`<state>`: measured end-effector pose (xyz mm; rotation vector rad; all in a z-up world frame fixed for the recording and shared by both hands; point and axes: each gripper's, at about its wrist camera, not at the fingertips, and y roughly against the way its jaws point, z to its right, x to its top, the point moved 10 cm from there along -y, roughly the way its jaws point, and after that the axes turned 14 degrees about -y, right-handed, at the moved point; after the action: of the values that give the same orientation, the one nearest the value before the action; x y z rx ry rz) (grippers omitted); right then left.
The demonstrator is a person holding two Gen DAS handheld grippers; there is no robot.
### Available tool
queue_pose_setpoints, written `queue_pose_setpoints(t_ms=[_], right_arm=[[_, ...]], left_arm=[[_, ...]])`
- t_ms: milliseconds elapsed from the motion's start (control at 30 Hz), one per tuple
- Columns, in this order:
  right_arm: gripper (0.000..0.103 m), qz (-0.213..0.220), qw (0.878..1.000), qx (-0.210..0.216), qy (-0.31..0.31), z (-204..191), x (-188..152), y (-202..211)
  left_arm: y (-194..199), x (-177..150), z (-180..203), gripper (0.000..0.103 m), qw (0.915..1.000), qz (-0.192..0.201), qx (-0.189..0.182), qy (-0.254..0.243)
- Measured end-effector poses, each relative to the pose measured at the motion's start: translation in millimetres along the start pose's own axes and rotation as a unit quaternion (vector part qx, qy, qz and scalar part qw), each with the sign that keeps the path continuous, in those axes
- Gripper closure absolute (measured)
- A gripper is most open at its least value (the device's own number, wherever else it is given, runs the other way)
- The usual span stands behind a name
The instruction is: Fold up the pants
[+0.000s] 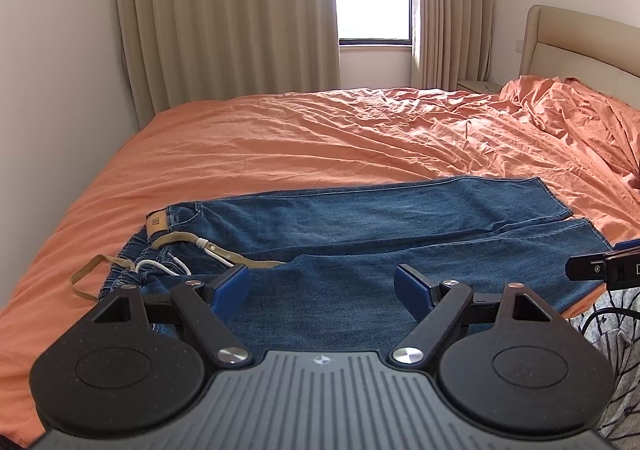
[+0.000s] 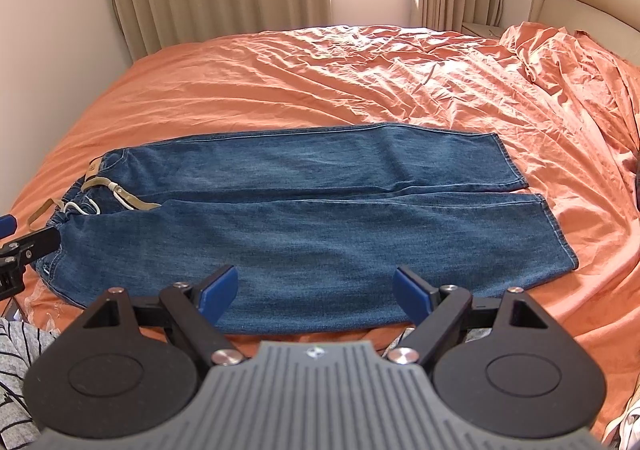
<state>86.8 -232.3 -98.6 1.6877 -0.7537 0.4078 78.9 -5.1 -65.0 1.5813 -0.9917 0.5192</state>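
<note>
pants [image 2: 304, 218]: blue denim jeans | spread flat, unfolded, both legs side by side (small gap at the hems) | waist toward left edge of bed [image 2: 280, 86], hems toward right | lie along near edge | tan belt [image 2: 132, 202] and white drawstring loose at waistband

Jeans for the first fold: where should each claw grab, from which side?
The jeans lie flat, legs side by side. Grip the near leg's long edge: left claw by the waistband, right claw near the hem. Come in low from the near bedside; both claws are open and that edge is closest.
</note>
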Motion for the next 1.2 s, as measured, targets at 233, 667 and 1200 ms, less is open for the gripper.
queue_pose_setpoints(t_ms=[233,667,1200], right_arm=[[0.022,0.001,1.000,-0.007,-0.006,3.9,-2.6,1.6],[0.022,-0.003,1.000,-0.012,-0.016,7.1,-5.5,2.4],[0.022,-0.005,1.000,-0.009,-0.016,5.7,-7.9,2.5]], left_arm=[[0.6,1.0,2.1,0.007,1.0000,-0.001,-0.006,-0.004],[0.8,1.4,6.4,0.007,0.9999,0.005,-0.013,-0.007],[0.0,-3.8,2.6,0.007,0.9999,0.003,-0.014,-0.004]])
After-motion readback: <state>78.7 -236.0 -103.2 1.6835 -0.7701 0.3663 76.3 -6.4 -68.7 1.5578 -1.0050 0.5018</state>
